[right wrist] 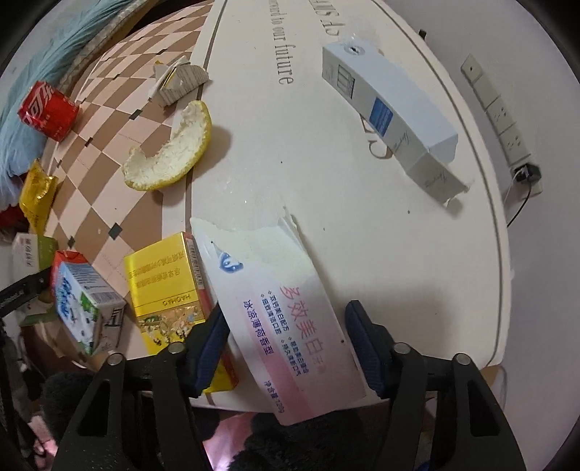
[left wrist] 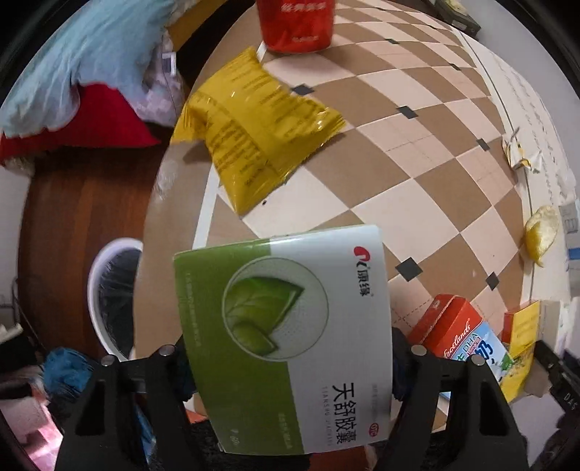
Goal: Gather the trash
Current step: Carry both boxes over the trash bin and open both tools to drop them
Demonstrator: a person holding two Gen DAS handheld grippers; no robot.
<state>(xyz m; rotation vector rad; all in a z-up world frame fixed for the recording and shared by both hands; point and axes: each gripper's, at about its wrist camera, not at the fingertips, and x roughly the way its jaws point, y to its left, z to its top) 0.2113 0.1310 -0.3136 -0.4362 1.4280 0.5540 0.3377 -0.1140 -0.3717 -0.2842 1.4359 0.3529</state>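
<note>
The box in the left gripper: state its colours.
The box is green and white with a leaf picture; the left wrist view shows it best.

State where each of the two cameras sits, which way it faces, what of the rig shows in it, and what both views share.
Left wrist: sits on the left gripper, facing across the checkered tabletop and the white bin beside it; its black fingers clamp a green-and-white medicine box.
Right wrist: sits on the right gripper, facing over the white board; blue-padded fingers straddle a torn toothpaste box.
Shared: red cola can, citrus peel, milk carton, yellow cigarette pack.
</note>
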